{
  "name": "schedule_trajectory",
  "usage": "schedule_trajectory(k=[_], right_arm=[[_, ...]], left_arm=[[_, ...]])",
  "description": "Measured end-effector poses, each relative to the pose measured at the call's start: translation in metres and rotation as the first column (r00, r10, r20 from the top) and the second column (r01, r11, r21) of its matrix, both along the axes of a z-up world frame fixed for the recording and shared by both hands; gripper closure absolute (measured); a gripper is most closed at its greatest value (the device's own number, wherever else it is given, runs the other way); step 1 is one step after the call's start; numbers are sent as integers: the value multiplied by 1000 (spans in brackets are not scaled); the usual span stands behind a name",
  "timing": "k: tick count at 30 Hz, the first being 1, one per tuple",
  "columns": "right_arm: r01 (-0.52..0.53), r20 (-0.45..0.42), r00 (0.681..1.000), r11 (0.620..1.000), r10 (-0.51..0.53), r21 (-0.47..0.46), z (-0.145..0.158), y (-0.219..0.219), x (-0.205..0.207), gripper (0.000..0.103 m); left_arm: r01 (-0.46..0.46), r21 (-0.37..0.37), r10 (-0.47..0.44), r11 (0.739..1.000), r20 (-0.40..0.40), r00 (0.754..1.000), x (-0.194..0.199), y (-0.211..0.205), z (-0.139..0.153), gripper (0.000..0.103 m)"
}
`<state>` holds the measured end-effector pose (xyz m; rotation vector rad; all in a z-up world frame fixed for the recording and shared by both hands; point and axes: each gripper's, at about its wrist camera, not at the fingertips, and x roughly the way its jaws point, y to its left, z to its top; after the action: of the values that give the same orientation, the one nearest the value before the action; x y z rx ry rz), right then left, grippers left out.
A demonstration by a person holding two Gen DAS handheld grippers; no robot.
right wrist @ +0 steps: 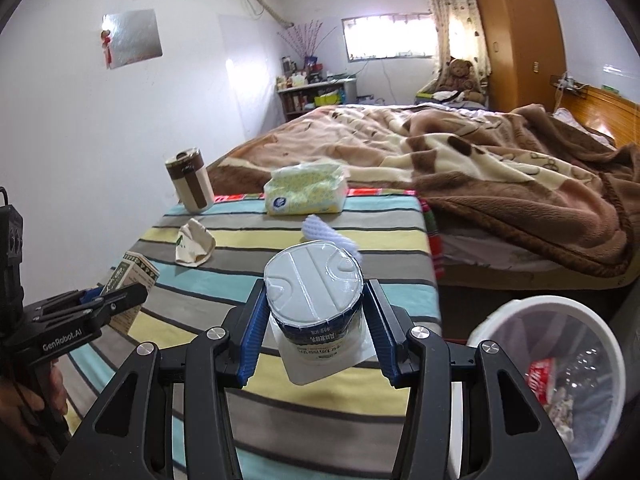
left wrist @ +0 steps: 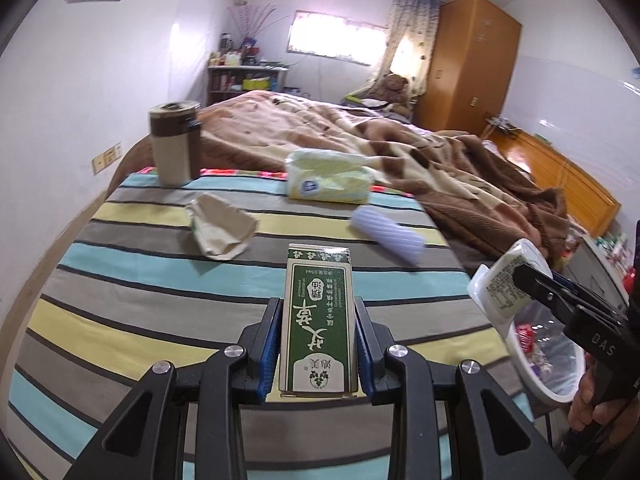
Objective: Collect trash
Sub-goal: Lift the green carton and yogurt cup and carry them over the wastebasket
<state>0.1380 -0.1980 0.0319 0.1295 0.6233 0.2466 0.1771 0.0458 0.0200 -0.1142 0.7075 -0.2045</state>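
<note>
Gripping trash — left gripper [left wrist: 318,344] green box [left wrist: 319,320], right gripper [right wrist: 316,332] yogurt cup [right wrist: 314,292].

My left fingers [left wrist: 273,344] wore ribbed blue pads on matt black plastic, fastened with shiny metal screws, and they pressed a printed cardboard box [left wrist: 319,322] with a faint sheen. In the lower middle of the right view, my right fingers [right wrist: 258,332], of the same plastic, clamped a plastic yogurt cup [right wrist: 316,312] with a smooth, glossy embossed bottom. The table [left wrist: 120,292] was covered in matt striped woven cloth. On it lay a crumpled paper cup [left wrist: 220,226], a ridged white foam sleeve [left wrist: 386,234] and a tissue pack [left wrist: 330,178] in glossy film. At lower right stood a smooth white plastic bin [right wrist: 548,384] lined with thin clear film. The blanket [right wrist: 500,168] looked thick and fuzzy.
</note>
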Motion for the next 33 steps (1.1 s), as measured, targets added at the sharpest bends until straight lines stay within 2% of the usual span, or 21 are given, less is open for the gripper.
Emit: schedule_trajectory(k=[15,21,33], right_arm=[[143,58,988,989,-144,24,13,-58,-43,54],[203,72,976,979,-204,20,16,-81,-61,54],[331,60,942,944,-331,18,9,-127,-81,54]], left_arm=[[162,9,-163,987,78,984,-43,-82,30,70],[238,6,-238,971,104,966,-56,-119,36,70],[384,20,-384,923,112,917,-77,-192,35,70]])
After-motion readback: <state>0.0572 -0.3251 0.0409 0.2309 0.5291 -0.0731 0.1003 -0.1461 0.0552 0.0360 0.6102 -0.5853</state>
